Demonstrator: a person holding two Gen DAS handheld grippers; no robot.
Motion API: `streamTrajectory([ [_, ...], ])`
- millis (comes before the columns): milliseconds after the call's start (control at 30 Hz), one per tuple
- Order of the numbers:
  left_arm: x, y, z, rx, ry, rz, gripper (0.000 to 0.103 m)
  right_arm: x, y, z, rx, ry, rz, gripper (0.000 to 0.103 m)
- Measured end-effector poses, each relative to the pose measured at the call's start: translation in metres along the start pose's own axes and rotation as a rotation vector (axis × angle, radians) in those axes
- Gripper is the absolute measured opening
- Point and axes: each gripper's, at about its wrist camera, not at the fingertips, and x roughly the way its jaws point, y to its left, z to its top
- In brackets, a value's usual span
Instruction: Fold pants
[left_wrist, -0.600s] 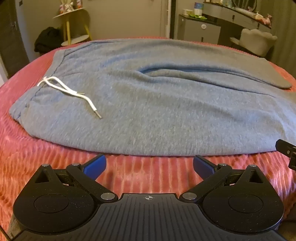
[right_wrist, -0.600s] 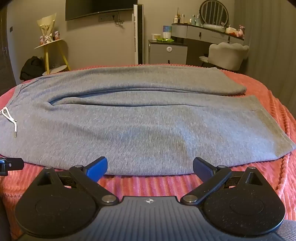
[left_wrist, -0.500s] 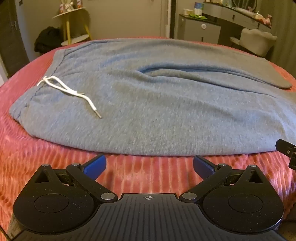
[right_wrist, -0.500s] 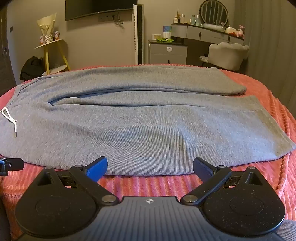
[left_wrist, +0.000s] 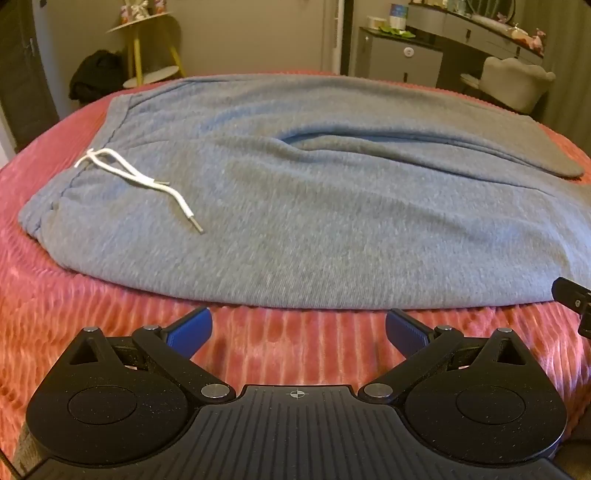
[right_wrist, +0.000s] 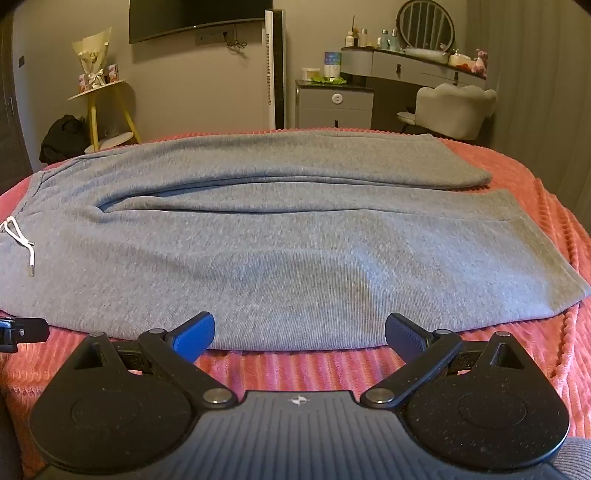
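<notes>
Grey sweatpants (left_wrist: 314, 206) lie flat across the red ribbed bedspread (left_wrist: 110, 317), waistband at the left with a white drawstring (left_wrist: 147, 184), legs running right. They also show in the right wrist view (right_wrist: 295, 251), both leg cuffs at the right. My left gripper (left_wrist: 298, 328) is open and empty, just short of the pants' near edge by the waist end. My right gripper (right_wrist: 300, 330) is open and empty, its fingertips at the near edge of the near leg.
The bedspread (right_wrist: 535, 192) drops away at both sides. Beyond the bed stand a yellow side table (right_wrist: 99, 107), a grey cabinet (right_wrist: 334, 105), a vanity desk (right_wrist: 413, 66) and a pale chair (right_wrist: 454, 107). Each gripper's tip shows at the other view's edge (left_wrist: 574, 299).
</notes>
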Motion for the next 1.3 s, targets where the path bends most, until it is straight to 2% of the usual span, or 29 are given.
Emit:
streamTrajectory([
  [1300,0.0088,0.0075,-0.0037,-0.020,0.013,-0.002,0.103,0.0005,-0.0052,0.0008,0.021,0.001,-0.005,0.099],
])
